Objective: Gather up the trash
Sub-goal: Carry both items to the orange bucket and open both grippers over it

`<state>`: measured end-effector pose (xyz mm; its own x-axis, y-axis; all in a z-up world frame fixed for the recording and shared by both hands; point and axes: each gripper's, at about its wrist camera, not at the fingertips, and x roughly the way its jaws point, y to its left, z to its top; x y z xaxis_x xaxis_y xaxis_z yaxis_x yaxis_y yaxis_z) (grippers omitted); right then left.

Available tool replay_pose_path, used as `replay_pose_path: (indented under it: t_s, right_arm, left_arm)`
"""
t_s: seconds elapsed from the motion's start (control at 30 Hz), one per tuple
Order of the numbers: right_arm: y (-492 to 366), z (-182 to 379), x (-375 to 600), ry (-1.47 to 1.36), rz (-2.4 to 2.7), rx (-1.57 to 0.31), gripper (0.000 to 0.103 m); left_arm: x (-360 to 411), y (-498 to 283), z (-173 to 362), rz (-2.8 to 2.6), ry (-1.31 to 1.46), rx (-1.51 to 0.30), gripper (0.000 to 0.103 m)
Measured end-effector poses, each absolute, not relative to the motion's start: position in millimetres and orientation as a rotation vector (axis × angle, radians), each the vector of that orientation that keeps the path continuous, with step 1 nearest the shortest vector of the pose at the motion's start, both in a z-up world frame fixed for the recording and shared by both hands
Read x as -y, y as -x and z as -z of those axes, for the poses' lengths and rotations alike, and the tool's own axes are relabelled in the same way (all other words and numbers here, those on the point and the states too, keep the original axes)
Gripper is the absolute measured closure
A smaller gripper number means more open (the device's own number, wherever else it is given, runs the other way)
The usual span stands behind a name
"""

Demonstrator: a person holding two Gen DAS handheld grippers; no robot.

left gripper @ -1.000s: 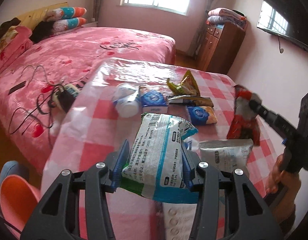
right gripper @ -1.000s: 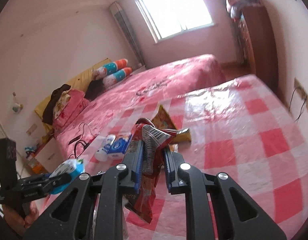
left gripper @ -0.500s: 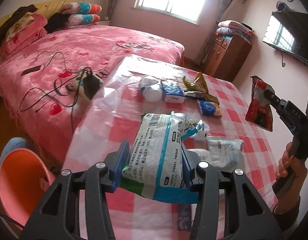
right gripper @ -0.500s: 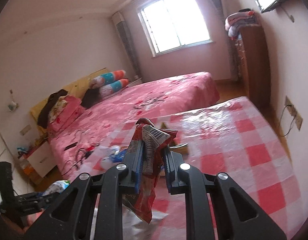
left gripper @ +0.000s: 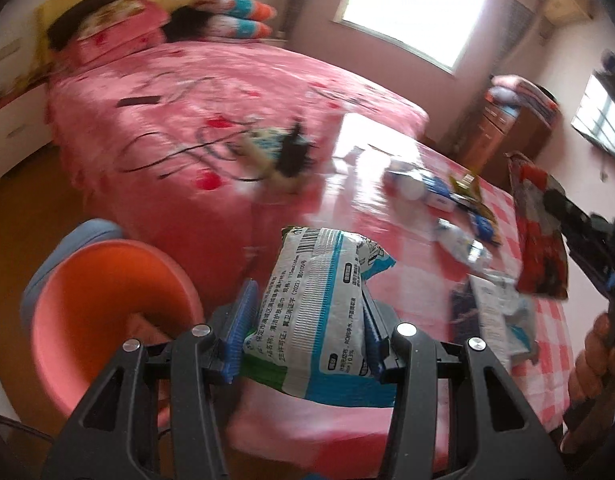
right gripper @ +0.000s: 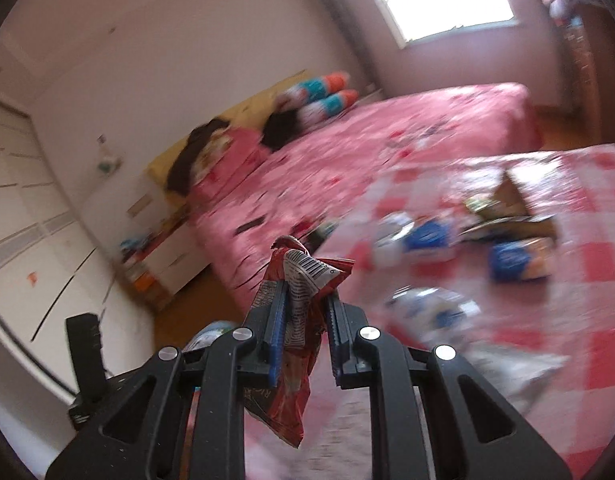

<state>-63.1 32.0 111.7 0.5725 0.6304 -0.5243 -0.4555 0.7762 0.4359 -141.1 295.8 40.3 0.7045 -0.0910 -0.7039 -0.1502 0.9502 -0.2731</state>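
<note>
My left gripper (left gripper: 307, 320) is shut on a white and blue wet-wipes packet (left gripper: 323, 300), held in the air over the near left corner of the checked table (left gripper: 355, 216). An orange bin (left gripper: 107, 320) stands on the floor just left of it. My right gripper (right gripper: 303, 320) is shut on a red snack wrapper (right gripper: 295, 368) that hangs from the fingers; this wrapper also shows in the left wrist view (left gripper: 541, 240). Several wrappers lie on the table, among them a blue packet (right gripper: 519, 260) and a yellow-green bag (right gripper: 503, 200).
A large bed with a pink cover (left gripper: 211, 92) stands left of the table, with cables and a charger (left gripper: 283, 152) on it. A wooden cabinet (left gripper: 511, 124) is at the far right. A white drawer unit (right gripper: 163, 252) stands by the bed.
Both grippers have swung left and back from the table, keeping their wrappers. The orange bin now sits much closer and larger by my left gripper. The views are blurred by motion.
</note>
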Motion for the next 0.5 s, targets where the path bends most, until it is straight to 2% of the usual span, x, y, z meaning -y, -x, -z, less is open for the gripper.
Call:
replay_pose_path:
  t_s: [0.5]
  right_arm:
    - [74,-82,-218,-0.090,-0.883,-0.887,0.083]
  left_arm:
    - [-427,185,5,-0.324,0.521,-0.792,0.054]
